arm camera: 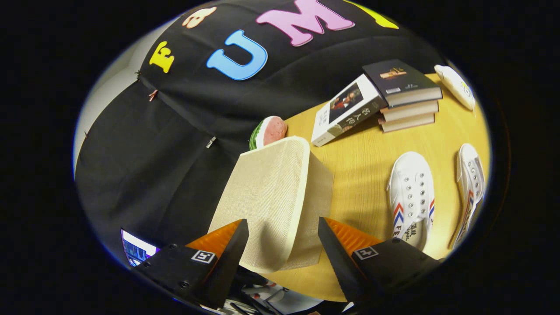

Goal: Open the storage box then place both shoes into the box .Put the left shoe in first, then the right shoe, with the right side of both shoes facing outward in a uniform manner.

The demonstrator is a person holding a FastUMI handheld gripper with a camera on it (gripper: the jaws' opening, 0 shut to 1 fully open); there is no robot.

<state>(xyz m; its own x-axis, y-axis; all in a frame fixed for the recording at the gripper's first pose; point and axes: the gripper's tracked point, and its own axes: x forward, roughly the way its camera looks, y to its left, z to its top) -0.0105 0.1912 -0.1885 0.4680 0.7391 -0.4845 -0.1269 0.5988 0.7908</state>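
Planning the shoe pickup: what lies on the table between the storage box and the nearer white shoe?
Gripper view: only bare table separates storage box from nearer shoe.

The storage box (280,192) is beige cloth with its lid on, right ahead of the fingers on the yellow table, and two white shoes (411,197) (470,183) — with red and blue stripes — lie beside it, apart.

A black cloth wall (175,131), creased and pinned with small clips, hangs behind a pale wooden table (363,162) under warm light. A stack of books (409,103) sits at the table's far end, another book (345,109) leaning against it, shadows falling softly across the wood.
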